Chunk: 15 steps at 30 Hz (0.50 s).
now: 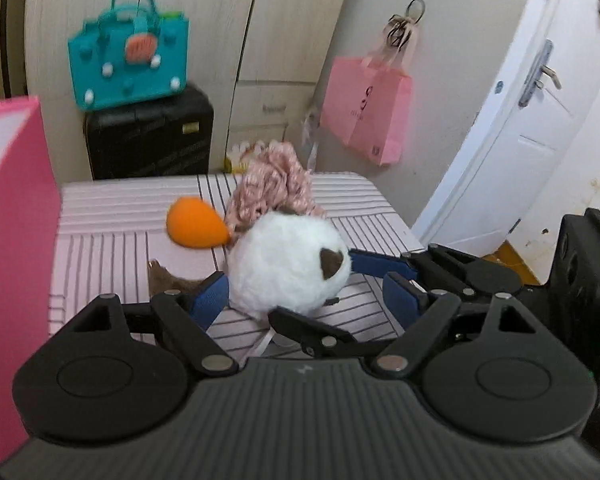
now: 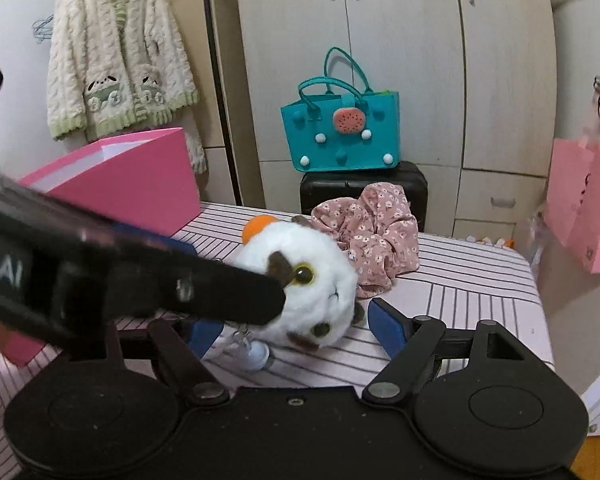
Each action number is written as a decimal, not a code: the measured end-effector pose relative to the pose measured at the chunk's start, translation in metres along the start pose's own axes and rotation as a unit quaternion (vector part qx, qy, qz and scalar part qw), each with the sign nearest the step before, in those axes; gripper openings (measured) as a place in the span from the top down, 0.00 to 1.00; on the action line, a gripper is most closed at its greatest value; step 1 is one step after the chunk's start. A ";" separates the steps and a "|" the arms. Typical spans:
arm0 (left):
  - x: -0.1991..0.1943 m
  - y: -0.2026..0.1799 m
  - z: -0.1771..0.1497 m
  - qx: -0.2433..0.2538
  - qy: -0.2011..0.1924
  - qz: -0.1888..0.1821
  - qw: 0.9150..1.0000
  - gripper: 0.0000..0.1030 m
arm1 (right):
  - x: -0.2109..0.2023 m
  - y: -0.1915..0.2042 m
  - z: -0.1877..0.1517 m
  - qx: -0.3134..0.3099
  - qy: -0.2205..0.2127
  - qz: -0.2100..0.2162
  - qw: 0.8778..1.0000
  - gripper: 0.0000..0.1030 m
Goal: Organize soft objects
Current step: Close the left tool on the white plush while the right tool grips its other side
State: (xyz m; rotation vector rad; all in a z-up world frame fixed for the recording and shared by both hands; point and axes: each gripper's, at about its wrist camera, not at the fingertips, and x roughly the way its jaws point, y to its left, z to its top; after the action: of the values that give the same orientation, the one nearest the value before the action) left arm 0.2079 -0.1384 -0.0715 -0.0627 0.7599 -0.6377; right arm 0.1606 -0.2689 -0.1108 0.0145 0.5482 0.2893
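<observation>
Left wrist view: the left claw (image 1: 306, 300) stands apart around a white plush toy (image 1: 286, 266) on the pink striped surface (image 1: 100, 248) — an orange ball (image 1: 196, 224) and floral scrunchie (image 1: 274, 190) lie just behind.

Right wrist view: the right claw (image 2: 296, 330) — also apart — flanks the toy (image 2: 312, 280), with the left claw's arm (image 2: 160, 280) crossing in front; a pink box (image 2: 140, 184) sits left.

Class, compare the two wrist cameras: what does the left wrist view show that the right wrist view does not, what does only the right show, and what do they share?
Only the left wrist view: a white door.
Only the right wrist view: a cream cardigan hanging on the wall, and the plush toy's eyes.
Both: the white plush toy, floral cloth, teal bag, pink box.
</observation>
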 end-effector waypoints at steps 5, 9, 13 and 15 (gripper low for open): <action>0.011 0.007 -0.002 -0.019 -0.003 0.000 1.000 0.19 | 0.006 -0.001 -0.001 0.006 -0.001 0.028 1.000 0.21; 0.015 0.005 -0.002 -0.012 -0.004 -0.015 1.000 0.20 | 0.006 0.003 -0.003 0.011 -0.008 0.018 1.000 0.30; 0.019 -0.004 -0.001 0.021 -0.010 0.008 1.000 0.22 | 0.006 0.009 -0.004 0.002 -0.009 0.004 1.000 0.34; 0.020 -0.004 -0.002 0.020 -0.010 0.013 1.000 0.22 | 0.006 0.010 -0.005 -0.004 -0.013 0.001 1.000 0.35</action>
State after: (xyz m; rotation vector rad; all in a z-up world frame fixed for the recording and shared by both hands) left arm 0.2158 -0.1521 -0.0839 -0.0231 0.7273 -0.6264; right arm 0.1601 -0.2580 -0.1166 0.0109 0.5222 0.2919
